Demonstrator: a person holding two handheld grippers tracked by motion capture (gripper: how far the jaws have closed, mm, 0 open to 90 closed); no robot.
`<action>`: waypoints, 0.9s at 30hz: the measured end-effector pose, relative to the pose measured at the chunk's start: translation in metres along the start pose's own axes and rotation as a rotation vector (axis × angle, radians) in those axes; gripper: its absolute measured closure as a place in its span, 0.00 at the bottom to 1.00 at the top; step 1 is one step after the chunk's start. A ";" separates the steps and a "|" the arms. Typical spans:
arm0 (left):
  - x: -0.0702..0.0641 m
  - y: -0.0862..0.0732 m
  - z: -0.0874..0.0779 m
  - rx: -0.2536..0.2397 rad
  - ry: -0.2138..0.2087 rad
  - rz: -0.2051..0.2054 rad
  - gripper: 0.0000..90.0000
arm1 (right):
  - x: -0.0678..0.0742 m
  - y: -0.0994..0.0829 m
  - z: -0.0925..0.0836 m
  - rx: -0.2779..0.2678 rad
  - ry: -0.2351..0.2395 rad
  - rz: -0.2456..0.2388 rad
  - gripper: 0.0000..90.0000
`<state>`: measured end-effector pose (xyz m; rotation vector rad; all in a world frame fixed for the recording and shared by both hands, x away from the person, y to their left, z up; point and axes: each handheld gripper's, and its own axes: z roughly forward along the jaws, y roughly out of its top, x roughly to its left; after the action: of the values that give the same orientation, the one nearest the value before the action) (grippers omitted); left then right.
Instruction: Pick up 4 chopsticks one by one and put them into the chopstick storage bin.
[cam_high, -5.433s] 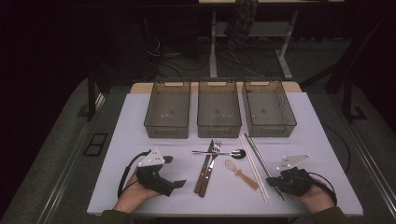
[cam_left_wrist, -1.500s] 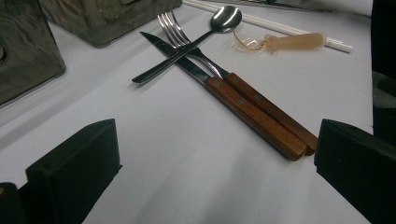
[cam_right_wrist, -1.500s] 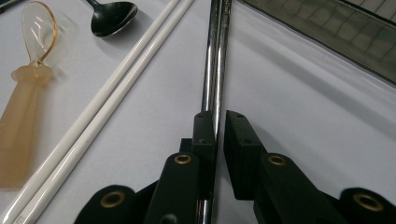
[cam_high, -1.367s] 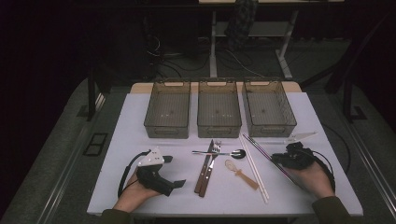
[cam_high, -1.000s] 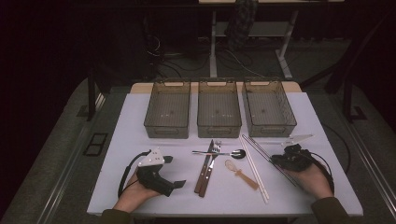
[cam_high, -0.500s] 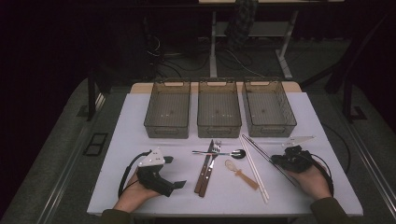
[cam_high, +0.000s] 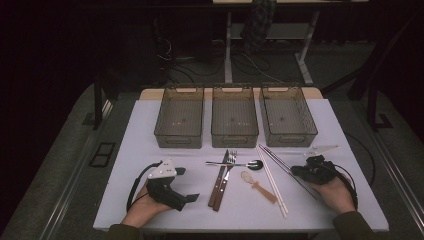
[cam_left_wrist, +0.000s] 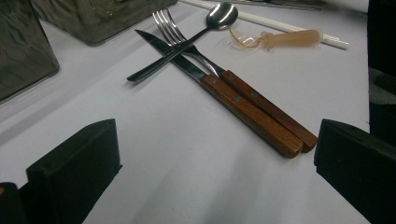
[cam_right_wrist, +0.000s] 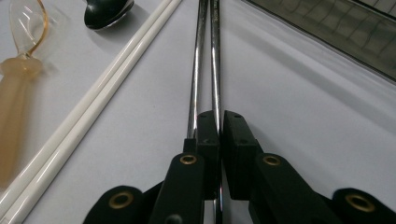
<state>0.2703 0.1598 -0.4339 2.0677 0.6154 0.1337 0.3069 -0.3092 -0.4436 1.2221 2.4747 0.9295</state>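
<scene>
Right gripper (cam_right_wrist: 219, 126) sits with its jaws drawn together on the metal chopsticks (cam_right_wrist: 208, 60); in the right gripper view one rod runs between the pads and the other lies against the outside of one pad, so a grip on both rods cannot be confirmed. Seen from above, the right gripper (cam_high: 312, 172) rests low on the table (cam_high: 125, 200), near its right edge, with a strip of bare cloth between the hand and that edge. The metal chopsticks (cam_high: 280, 162) slant from the gripper toward the front of the right-most bin (cam_high: 287, 116).

Reference landmark: the metal chopsticks. Just beside them, on the side away from the table's right edge, lie the white chopsticks (cam_high: 272, 182), roughly parallel and not touching. Beyond those lie the amber plastic spoon (cam_high: 257, 186), then the steel spoon (cam_high: 235, 163), which crosses the fork (cam_high: 226, 175) and knife (cam_high: 219, 177).

Left gripper (cam_high: 167, 187) rests well apart from the metal chopsticks, near the table's front edge, jaws spread wide with nothing between them. In the left gripper view, bare table separates the jaws from the wooden handles (cam_left_wrist: 261, 114).

Open room lies between the cutlery and the table's front edge.
</scene>
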 end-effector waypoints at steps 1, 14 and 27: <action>0.000 0.000 0.000 0.000 0.000 0.000 0.00 | 0.000 0.000 0.000 0.000 0.000 0.000 0.95; 0.000 -0.001 0.000 -0.004 -0.004 -0.002 0.00 | 0.000 0.003 -0.012 -0.038 0.015 -0.007 0.95; 0.003 -0.003 -0.001 -0.021 -0.010 -0.009 0.00 | 0.000 0.009 -0.026 -0.079 0.041 0.006 0.95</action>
<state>0.2718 0.1636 -0.4360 2.0443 0.6142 0.1236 0.3007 -0.3164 -0.4183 1.1978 2.4412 1.0540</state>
